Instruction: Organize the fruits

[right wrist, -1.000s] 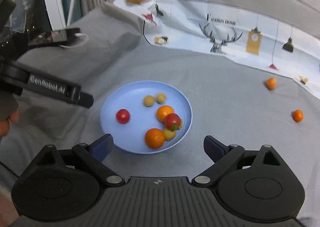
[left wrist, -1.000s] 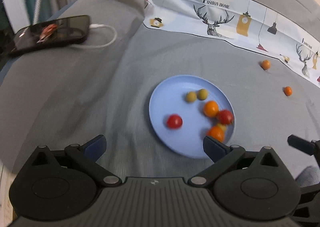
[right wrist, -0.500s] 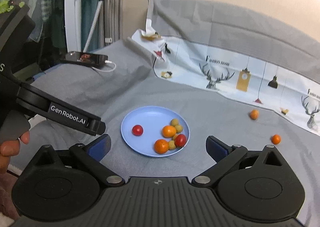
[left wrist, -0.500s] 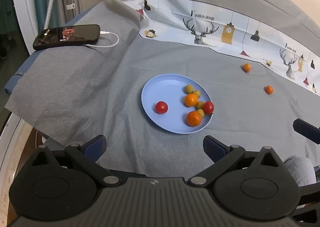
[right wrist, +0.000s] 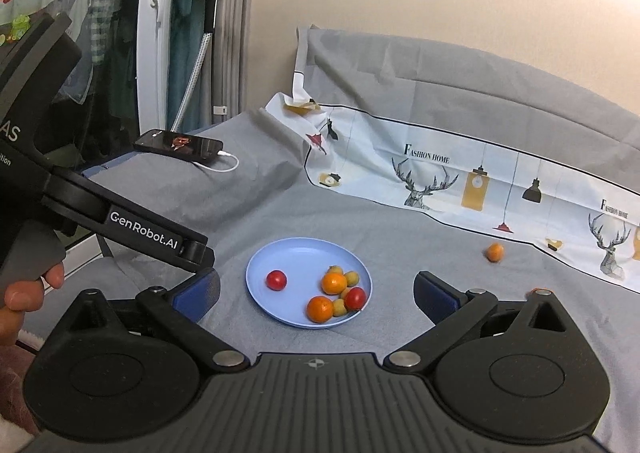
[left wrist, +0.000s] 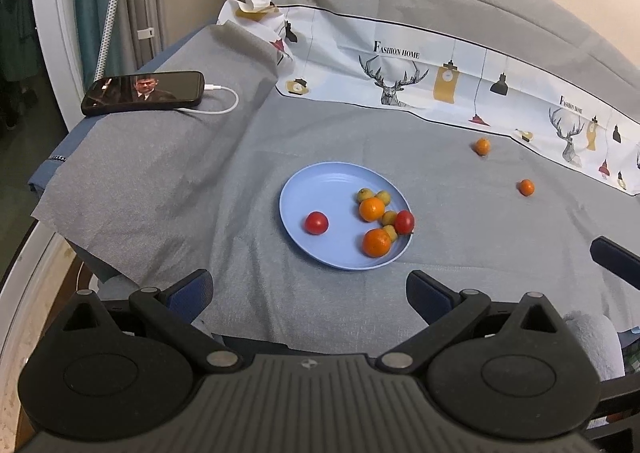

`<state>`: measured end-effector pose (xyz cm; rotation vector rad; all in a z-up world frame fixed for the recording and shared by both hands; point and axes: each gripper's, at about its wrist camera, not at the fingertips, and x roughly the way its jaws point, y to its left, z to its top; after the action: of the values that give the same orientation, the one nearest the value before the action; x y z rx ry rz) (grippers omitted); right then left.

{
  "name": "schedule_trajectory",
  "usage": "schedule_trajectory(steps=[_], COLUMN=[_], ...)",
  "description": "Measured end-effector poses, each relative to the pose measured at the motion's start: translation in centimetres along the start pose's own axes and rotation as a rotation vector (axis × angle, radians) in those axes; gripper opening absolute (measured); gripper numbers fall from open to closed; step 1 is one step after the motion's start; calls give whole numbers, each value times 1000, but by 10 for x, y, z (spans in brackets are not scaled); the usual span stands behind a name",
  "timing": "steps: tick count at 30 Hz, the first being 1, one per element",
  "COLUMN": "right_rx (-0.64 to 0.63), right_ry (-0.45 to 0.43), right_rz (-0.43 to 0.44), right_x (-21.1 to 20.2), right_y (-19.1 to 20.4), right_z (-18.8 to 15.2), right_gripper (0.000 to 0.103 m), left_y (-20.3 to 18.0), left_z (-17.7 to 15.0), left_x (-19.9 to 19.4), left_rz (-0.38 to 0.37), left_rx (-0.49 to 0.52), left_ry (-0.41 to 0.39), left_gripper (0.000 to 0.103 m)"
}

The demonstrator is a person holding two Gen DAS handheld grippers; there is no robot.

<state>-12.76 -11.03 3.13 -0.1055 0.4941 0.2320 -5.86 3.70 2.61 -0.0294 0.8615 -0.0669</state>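
Nearest, left tool [left wrist: 308,291]: fingers spread wide, nothing between them; pads dark blue. Right tool [right wrist: 316,295]: likewise released, nothing held. Both hang above the near edge of the grey cloth [left wrist: 160,181], well short of the fruit. In right wrist view the left tool's body shows at left w/ a thumb [right wrist: 16,295] on its handle; rest of that hand is cut off by frame edge.

Mid: blue plate [left wrist: 316,189] on the cloth. Contents: one red tomato [left wrist: 316,222] alone on left side; on right side a cluster w/ two oranges [left wrist: 372,209], a second red tomato [left wrist: 404,222] at the rim, and small yellow-green fruits [left wrist: 364,195]. Approx. four of the latter; exact count unclear, some partly hidden behind the oranges.

Far: two loose oranges on the cloth, well apart from plate, one [left wrist: 483,146] near the printed sheet [left wrist: 400,73], other [left wrist: 526,187] nearer. In right wrist view the nearer one is almost fully hidden behind the tool's linkage. Far left: phone [left wrist: 142,92], screen lit, white cable [left wrist: 224,105] plugged in.
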Motion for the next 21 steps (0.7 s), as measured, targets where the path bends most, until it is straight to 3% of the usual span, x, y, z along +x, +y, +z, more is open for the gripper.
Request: schedule_trajectory(steps=[21], right_rx=[-9], right_ry=[-5], right_rz=[-2], right_x=[-1], right_y=[3], right_z=[0], right_gripper=[102], left_y=[5], left_z=[-5], left_x=[-2], left_rz=[-1], left_rx=[-8], left_ry=[11], left_gripper=[103])
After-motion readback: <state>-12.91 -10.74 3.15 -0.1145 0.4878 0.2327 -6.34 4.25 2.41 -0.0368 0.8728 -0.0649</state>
